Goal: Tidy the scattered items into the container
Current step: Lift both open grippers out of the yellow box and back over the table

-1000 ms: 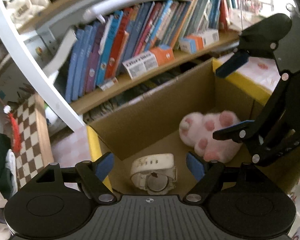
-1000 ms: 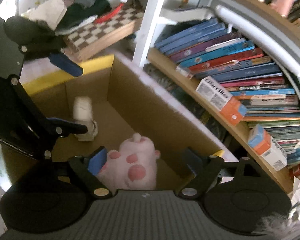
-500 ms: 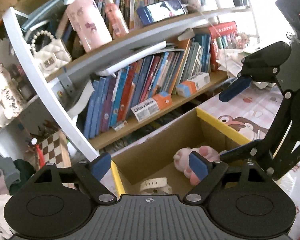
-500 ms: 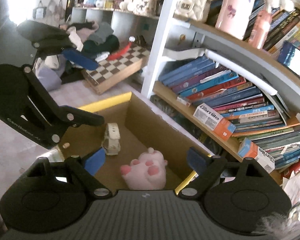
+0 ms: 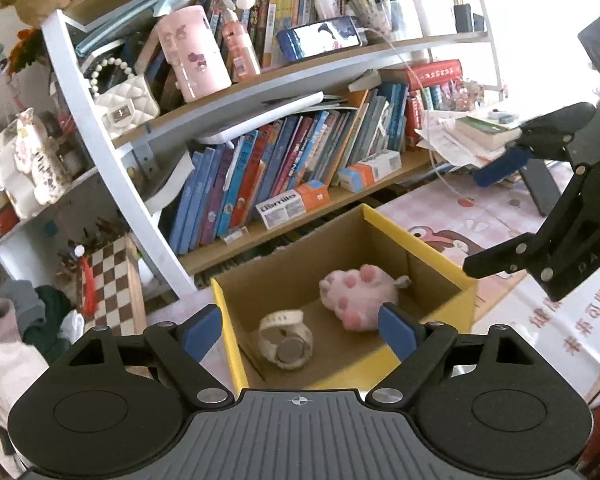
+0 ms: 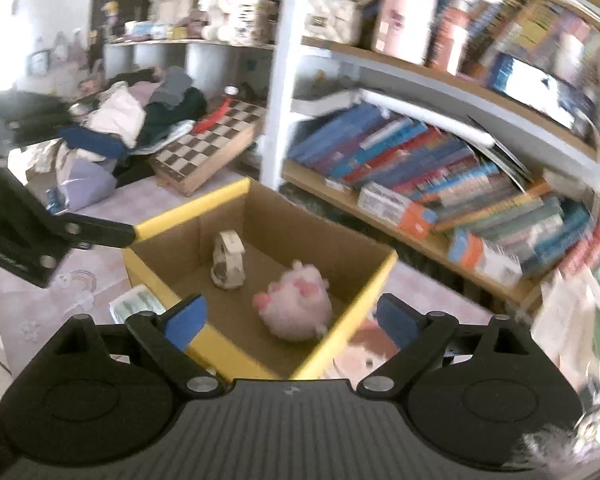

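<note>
While both hovered above the box (image 5: 416,248) | left gripper (image 5: 300,330), right gripper (image 6: 290,320) gaped wide, empty, jaws just opening | watch (image 5: 286,338) left, plush paw (image 5: 354,294) right, both below, inside.

Both grippers pulled back from the box (image 5: 420,240), jaws opening wider

Motion-blurred bookshelf (image 6: 440,168) in right wrist view, book titles unreadable
</note>
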